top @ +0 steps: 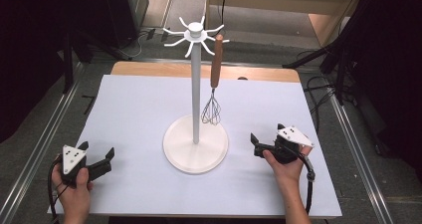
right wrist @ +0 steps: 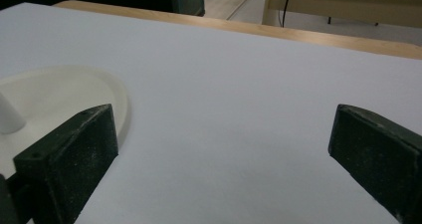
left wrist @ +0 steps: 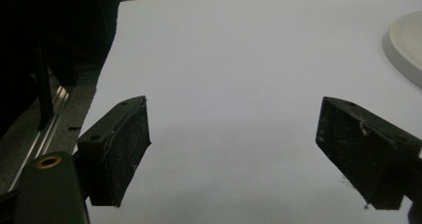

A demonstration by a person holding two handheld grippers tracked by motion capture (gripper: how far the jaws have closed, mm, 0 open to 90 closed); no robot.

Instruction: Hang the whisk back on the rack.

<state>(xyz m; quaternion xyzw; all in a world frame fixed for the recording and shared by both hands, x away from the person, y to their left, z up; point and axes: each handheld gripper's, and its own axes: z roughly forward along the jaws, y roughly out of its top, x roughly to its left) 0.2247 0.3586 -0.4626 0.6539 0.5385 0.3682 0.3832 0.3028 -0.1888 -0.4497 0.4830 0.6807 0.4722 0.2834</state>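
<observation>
Between both pairs of jaws lies bare white table cover, and a whisk hangs on the stand at mid-table.

On the person's left, the left gripper (top: 97, 153) rests low at the near corner of the table (top: 139, 109), its jaws spread wide with nothing between them; its own view shows the same gap over plain white sheet, with the edge of the stand's round base (left wrist: 405, 47) at far right. Opposite it, the right gripper (top: 266, 137) sits near the front right, jaws likewise wide apart and empty, just beside the base in its own view. Centred between the two grippers, well apart from each, the white stand (top: 195, 84) rises upright. From one of its top hooks hangs the whisk (top: 214, 79), wooden handle up, wire head down just above the base.
</observation>
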